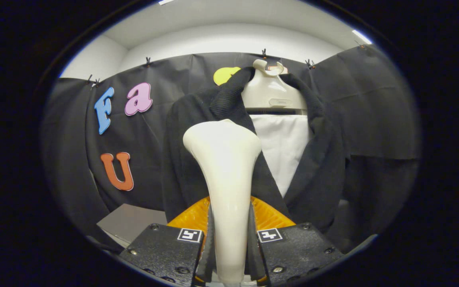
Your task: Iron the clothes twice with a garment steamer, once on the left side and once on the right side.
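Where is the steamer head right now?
In the gripper view, the steamer head stands clamped between the gripper fingers, raised before the left front of the dark jacket hanging just beyond.

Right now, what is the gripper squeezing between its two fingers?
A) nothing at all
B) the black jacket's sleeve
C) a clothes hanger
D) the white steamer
D: the gripper has both fingers pressed on the handle of the white steamer, whose wide head points up at the black jacket hanging just beyond it.
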